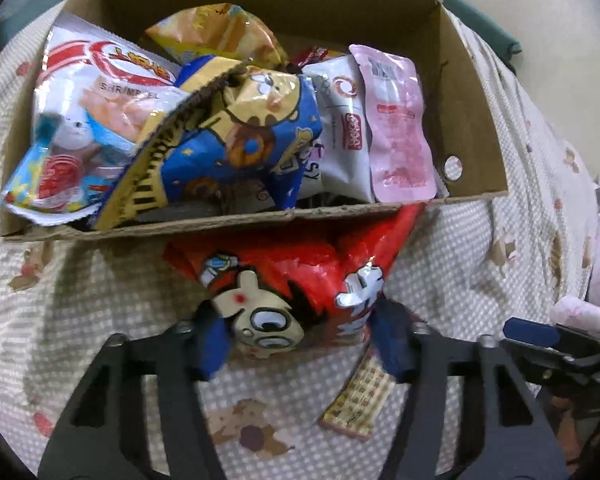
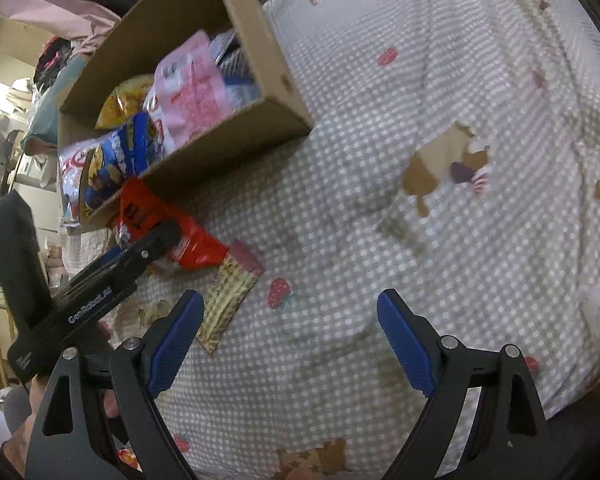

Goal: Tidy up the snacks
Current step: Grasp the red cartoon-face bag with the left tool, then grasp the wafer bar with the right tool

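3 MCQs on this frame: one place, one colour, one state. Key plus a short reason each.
1. Where is the pink pouch?
A. on the blanket
B. inside the cardboard box
C. in the right gripper

2. What colour is the bag held by the left gripper?
A. red
B. green
C. black

3. How is the right gripper?
A. shut on a wafer pack
B. shut on the box
C. open, holding nothing

Key: 1 B, it leans against the box's wall among other snacks; 2 A, the red bag sits between the jaws; 3 C, jaws wide apart above the blanket.
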The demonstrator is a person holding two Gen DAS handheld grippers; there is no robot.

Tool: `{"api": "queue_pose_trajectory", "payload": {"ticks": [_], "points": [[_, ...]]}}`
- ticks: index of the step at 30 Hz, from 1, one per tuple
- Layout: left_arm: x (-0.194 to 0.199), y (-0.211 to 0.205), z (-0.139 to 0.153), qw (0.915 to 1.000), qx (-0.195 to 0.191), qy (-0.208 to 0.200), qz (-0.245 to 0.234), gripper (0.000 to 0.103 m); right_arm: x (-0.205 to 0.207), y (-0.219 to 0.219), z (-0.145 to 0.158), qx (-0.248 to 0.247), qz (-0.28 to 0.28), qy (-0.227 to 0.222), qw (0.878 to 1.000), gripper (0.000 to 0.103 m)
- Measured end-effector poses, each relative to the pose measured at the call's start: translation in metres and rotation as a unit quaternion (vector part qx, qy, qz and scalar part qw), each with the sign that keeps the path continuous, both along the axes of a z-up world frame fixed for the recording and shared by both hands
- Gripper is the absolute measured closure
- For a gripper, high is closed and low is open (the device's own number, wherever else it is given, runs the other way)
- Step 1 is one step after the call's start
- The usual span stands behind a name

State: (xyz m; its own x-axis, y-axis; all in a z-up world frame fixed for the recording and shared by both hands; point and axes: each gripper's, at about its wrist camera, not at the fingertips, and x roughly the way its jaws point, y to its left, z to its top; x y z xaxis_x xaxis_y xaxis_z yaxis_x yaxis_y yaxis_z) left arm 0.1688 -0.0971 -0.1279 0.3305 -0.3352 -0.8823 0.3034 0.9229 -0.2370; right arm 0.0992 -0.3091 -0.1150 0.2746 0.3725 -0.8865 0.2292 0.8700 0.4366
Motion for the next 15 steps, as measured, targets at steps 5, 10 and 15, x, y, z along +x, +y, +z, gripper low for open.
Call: {"api": "queue_pose_trajectory", "payload": {"ticks": [5, 10, 15], "points": [[-0.006, 0.012, 0.011, 0.9998, -0.008, 0.012, 0.012, 0.055, 0.011, 0.028, -0.012, 0.019, 0.033, 0.027, 0.999, 0.018], [-0.015, 0.026, 0.036, 0.9996, -0.018, 0.006, 0.020, 0.057, 0.018, 0.059, -0.028, 0.005, 0.041, 0.062, 0.997, 0.036], [-0.023, 0.041, 0.065, 0.9991, -0.024, -0.016, 0.031, 0.057, 0.028, 0.086, -0.034, -0.042, 0.032, 0.061, 0.997, 0.039]]}}
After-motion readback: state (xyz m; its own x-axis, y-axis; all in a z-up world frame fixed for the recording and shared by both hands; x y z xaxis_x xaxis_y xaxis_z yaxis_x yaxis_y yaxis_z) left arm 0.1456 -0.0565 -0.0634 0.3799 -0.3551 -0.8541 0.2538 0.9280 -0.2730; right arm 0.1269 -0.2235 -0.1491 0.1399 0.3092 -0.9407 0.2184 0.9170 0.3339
